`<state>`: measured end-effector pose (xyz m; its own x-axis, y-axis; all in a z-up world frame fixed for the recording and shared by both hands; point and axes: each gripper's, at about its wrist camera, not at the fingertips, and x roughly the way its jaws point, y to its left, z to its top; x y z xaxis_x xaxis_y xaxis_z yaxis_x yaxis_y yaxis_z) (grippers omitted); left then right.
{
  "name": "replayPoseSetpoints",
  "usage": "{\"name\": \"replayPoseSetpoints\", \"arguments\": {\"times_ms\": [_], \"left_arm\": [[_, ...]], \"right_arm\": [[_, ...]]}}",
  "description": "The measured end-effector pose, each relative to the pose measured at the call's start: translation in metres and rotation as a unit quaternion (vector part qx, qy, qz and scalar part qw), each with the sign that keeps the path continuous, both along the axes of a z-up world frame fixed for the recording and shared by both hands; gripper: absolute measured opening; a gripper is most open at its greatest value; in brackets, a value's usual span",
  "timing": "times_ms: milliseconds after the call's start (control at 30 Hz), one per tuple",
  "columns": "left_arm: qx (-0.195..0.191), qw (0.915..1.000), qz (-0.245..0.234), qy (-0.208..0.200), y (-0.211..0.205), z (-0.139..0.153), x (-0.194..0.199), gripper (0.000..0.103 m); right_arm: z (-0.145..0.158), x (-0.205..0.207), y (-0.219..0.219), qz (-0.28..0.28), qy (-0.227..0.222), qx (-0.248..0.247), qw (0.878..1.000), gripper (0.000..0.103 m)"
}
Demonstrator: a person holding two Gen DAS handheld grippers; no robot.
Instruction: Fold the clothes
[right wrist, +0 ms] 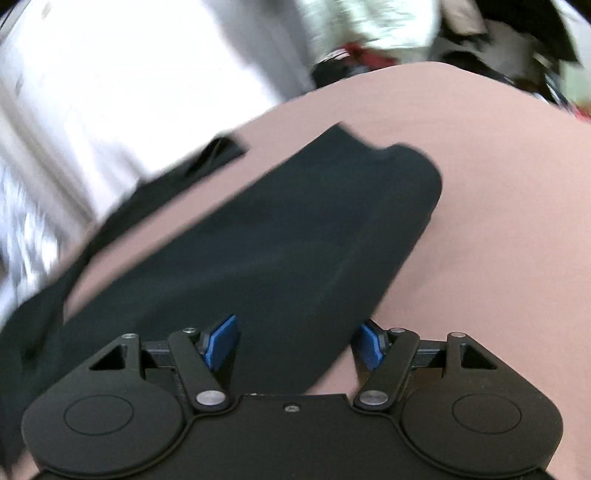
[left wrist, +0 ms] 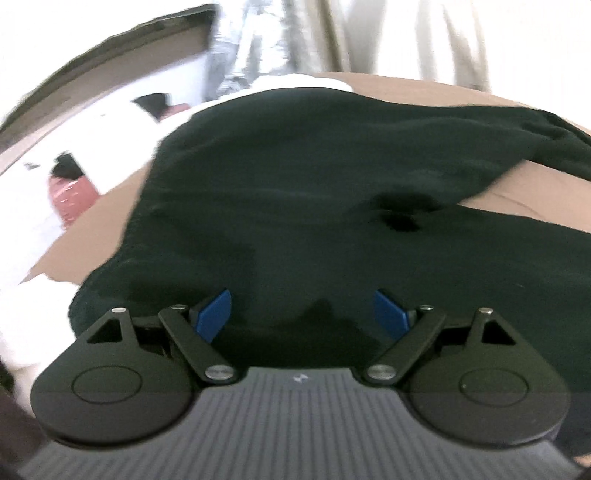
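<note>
A dark green garment (left wrist: 295,177) lies spread over a tan-pink surface (left wrist: 535,192), filling most of the left wrist view. My left gripper (left wrist: 303,314) hovers over its near part, open, blue pads (left wrist: 214,314) wide apart with nothing pinched. In the right wrist view one long end of the same dark garment (right wrist: 280,236) stretches away across the tan-pink surface (right wrist: 480,221). My right gripper (right wrist: 297,345) stands open above the near part of this end, blue pads (right wrist: 221,345) apart and not pressing the cloth. Both views are blurred.
White bedding or cloth (left wrist: 110,125) with a reddish item (left wrist: 70,199) lies left of the surface. Pale curtains (left wrist: 406,33) hang at the back. In the right wrist view, white fabric (right wrist: 129,92) sits at left and a cluttered pile (right wrist: 498,44) beyond the far edge.
</note>
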<state>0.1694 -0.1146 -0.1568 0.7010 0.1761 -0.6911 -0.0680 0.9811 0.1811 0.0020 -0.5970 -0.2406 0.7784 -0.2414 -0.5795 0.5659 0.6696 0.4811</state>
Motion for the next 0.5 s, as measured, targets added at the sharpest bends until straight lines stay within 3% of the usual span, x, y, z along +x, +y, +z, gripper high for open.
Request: {"name": "replayPoseSetpoints", "arguments": {"times_ms": [33, 67, 100, 133, 200, 267, 333, 367, 500], "left_arm": [[0.002, 0.9999, 0.014, 0.005, 0.009, -0.004, 0.006, 0.085], [-0.001, 0.9995, 0.029, 0.014, 0.017, -0.01, 0.013, 0.085], [-0.009, 0.9986, 0.047, 0.023, 0.024, -0.012, 0.016, 0.085], [-0.017, 0.9973, 0.065, 0.031, 0.032, -0.015, 0.019, 0.085], [-0.038, 0.9937, 0.103, 0.023, 0.05, -0.01, 0.022, 0.084], [-0.056, 0.9891, 0.135, -0.012, 0.072, 0.003, 0.021, 0.084], [-0.066, 0.9866, 0.147, -0.023, 0.094, 0.014, 0.022, 0.084], [-0.065, 0.9856, 0.155, -0.018, 0.105, 0.016, 0.023, 0.084], [-0.088, 0.9726, 0.211, 0.038, 0.148, -0.003, 0.024, 0.084]], "right_arm": [[-0.002, 0.005, -0.007, -0.015, -0.015, -0.001, 1.0, 0.073], [-0.003, 0.011, -0.014, -0.028, -0.025, -0.005, 0.999, 0.063], [-0.002, 0.02, -0.02, -0.033, -0.022, -0.016, 0.999, 0.048], [0.002, 0.028, -0.025, -0.031, -0.011, -0.025, 0.999, 0.011], [0.037, 0.036, -0.024, 0.0, -0.021, -0.078, 0.997, 0.01], [0.085, 0.032, -0.002, 0.049, -0.048, -0.2, 0.977, 0.007], [0.115, 0.02, 0.009, 0.066, -0.051, -0.28, 0.956, 0.007], [0.121, 0.018, 0.009, 0.069, -0.041, -0.301, 0.95, 0.008], [0.067, 0.033, -0.03, 0.03, 0.073, -0.262, 0.962, 0.018]]}}
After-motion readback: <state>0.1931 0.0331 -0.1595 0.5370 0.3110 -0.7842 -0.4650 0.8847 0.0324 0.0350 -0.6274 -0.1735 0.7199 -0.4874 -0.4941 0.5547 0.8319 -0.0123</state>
